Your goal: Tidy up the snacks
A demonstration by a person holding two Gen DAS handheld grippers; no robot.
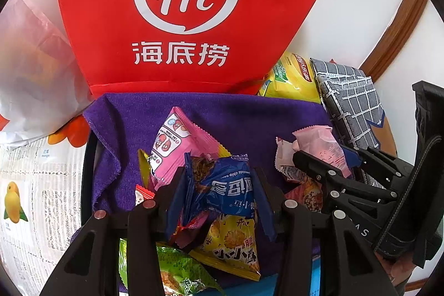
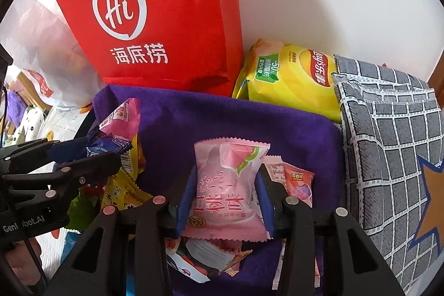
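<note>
Grabbing two snacks at once here, one per hand. The left gripper has its jaws closed on a crinkly blue cookie packet, which sits on top of the little heap at the left side of the purple cloth, with a pink striped packet behind it and a yellow cracker packet underneath. The right gripper is clamped on a pink peach-flavour packet near the middle of the cloth, a small Toy Story candy just beside its right finger. Tip for this step, I'd say: lift straight up and slowly, because the blue one overlaps its neighbours and could drag them along. Keep the squeeze gentle too, those wrappers are puffy and the stuff inside probably crumbles. The red Haidilao bag stands along the cloth's far edge, with a Lay's chips bag and a grey grid-pattern pouch at the far right corner, so I guess one of those is the destination, can't tell which.
</note>
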